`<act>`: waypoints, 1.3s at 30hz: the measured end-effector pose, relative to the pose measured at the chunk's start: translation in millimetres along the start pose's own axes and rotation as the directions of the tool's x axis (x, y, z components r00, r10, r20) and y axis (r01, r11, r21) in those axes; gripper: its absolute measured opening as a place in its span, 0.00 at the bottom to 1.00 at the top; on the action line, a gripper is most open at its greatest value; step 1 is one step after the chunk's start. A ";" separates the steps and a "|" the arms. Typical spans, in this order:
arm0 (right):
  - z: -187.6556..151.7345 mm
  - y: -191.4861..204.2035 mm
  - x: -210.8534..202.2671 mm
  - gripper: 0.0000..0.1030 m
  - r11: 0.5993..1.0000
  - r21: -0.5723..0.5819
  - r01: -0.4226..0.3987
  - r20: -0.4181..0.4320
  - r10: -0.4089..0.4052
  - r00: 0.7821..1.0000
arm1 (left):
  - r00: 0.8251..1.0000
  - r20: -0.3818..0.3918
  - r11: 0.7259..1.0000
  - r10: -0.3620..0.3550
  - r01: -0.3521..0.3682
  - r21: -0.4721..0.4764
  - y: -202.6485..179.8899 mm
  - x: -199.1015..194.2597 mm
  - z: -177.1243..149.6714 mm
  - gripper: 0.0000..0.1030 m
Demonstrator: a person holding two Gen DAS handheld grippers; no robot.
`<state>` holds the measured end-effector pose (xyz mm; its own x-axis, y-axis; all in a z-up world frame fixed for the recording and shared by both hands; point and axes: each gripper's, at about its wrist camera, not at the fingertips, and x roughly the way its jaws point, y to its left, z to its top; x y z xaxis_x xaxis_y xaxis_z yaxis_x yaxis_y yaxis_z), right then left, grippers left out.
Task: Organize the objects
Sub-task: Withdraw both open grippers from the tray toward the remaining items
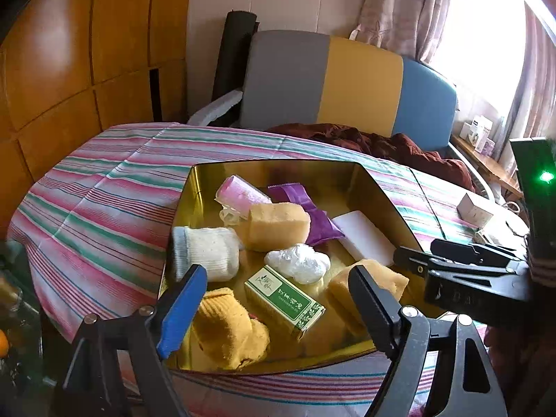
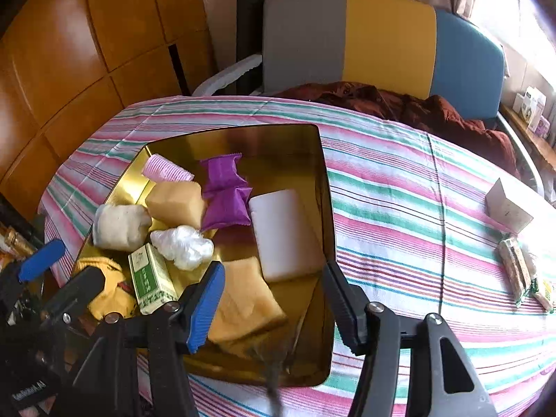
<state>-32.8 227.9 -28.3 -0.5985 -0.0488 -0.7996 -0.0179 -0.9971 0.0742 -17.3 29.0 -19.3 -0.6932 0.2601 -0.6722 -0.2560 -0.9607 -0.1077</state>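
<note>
So the shiny gold metal tin sits open on the pink-and-green striped cloth covering the tabletop, and it's pretty full. Inside: a pink ribbed plastic roller at the far left corner, a crinkly purple foil packet beside it, a tan sponge block in front of those, a rolled white sock with a grey cuff, a flat white foam slab along the right wall, a wad of clear crumpled plastic in the middle, a green-and-white printed carton, a mustard-yellow knitted sock at the near left, and a second tan sponge at the near right.

Out on the cloth to the right there's a small white card box and what looks like a couple of wrapped snack bars, kinda blurry though.

The left gripper tilts down over the tin's near edge, fingers spread wide with nothing between them. The right gripper angles down over the near right corner, fingers apart and straddling the second sponge, not pressing it.
</note>
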 end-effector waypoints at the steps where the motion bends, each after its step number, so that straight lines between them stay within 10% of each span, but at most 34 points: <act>1: -2.0 0.4 -2.4 0.58 1.000 -0.004 0.006 0.008 -0.006 1.000 | 1.000 0.003 1.000 0.004 -0.004 0.003 -0.3 -1.1 -0.6 0.82; 39: -18.8 -102.4 -37.1 0.58 0.988 0.088 0.129 0.061 -0.135 0.989 | 0.998 0.016 0.979 0.057 -0.059 0.194 -47.9 -6.2 -14.1 0.92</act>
<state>6.2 330.8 -17.4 -0.6386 0.0895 -0.7643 -0.1657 -0.9859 0.0230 8.8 72.0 -20.3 -0.7175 0.2067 -0.6652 -0.3407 -0.9371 0.0764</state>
